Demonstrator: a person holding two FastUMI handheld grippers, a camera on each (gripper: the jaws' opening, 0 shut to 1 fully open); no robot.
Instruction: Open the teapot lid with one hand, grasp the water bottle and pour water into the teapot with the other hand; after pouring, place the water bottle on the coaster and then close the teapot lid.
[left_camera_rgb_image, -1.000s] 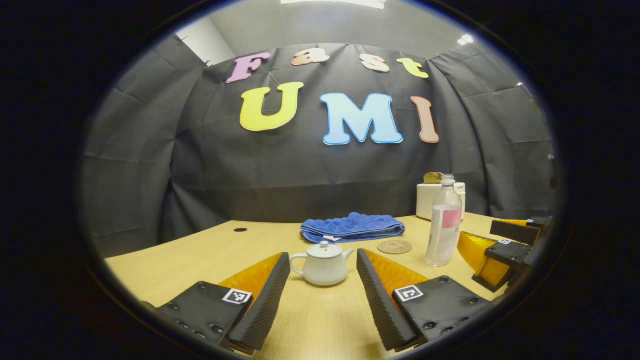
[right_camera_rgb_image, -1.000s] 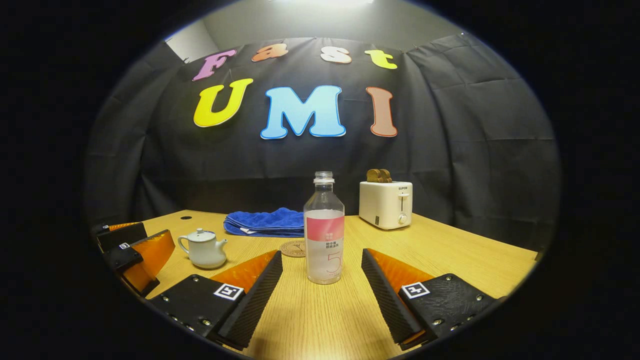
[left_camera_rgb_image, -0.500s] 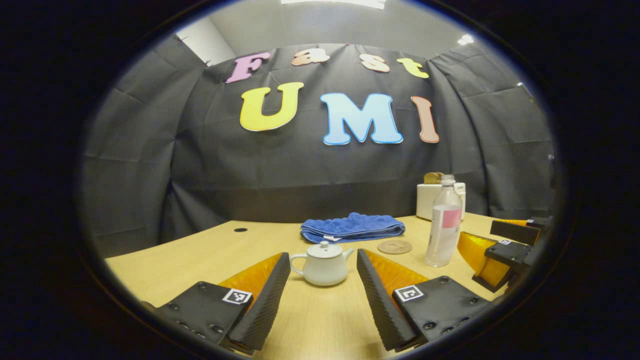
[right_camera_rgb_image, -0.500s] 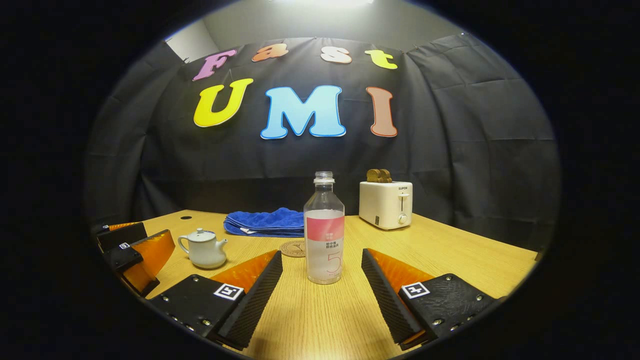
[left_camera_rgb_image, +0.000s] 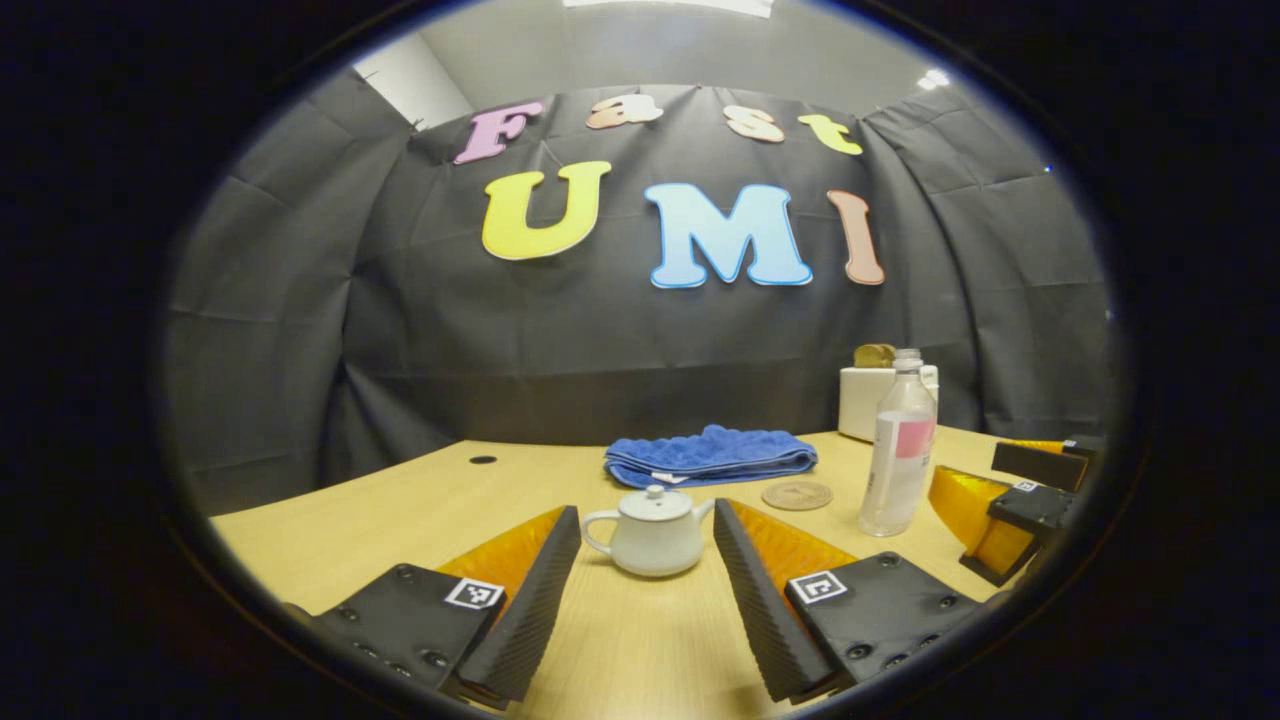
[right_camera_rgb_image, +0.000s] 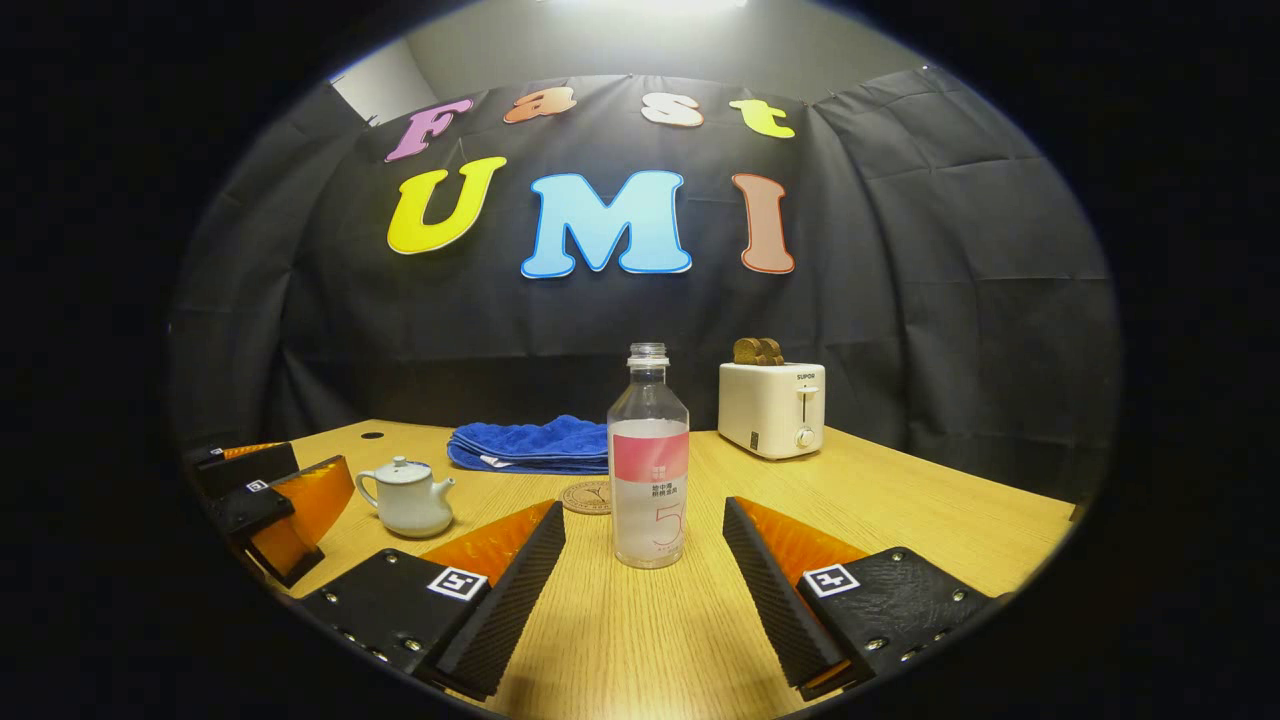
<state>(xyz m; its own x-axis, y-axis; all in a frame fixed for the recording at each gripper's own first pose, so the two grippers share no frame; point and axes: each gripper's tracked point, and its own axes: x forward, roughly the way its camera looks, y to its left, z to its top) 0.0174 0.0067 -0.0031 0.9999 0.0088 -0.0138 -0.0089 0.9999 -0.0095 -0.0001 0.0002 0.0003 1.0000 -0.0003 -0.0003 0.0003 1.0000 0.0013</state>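
A small white teapot (left_camera_rgb_image: 650, 537) with its lid on stands on the wooden table (left_camera_rgb_image: 420, 510), just ahead of my open left gripper (left_camera_rgb_image: 645, 545), whose fingers frame it without touching. The same teapot (right_camera_rgb_image: 405, 498) sits at the left in the right gripper view. A clear water bottle (right_camera_rgb_image: 648, 470) with a pink label and no cap stands upright ahead of my open right gripper (right_camera_rgb_image: 645, 535); the bottle (left_camera_rgb_image: 900, 450) is at the right in the left gripper view. A round brown coaster (right_camera_rgb_image: 588, 497) lies behind the bottle, and the coaster (left_camera_rgb_image: 797, 495) lies between teapot and bottle.
A folded blue towel (left_camera_rgb_image: 710, 455) lies at the back of the table. A white toaster (right_camera_rgb_image: 772, 408) holding toast stands at the back right. A small dark hole (left_camera_rgb_image: 482, 460) marks the tabletop at the far left. The black cloth wall closes the back.
My left gripper has shifted slightly, so the teapot and bottle sit a little further right and lower in its view. The right gripper has held still.
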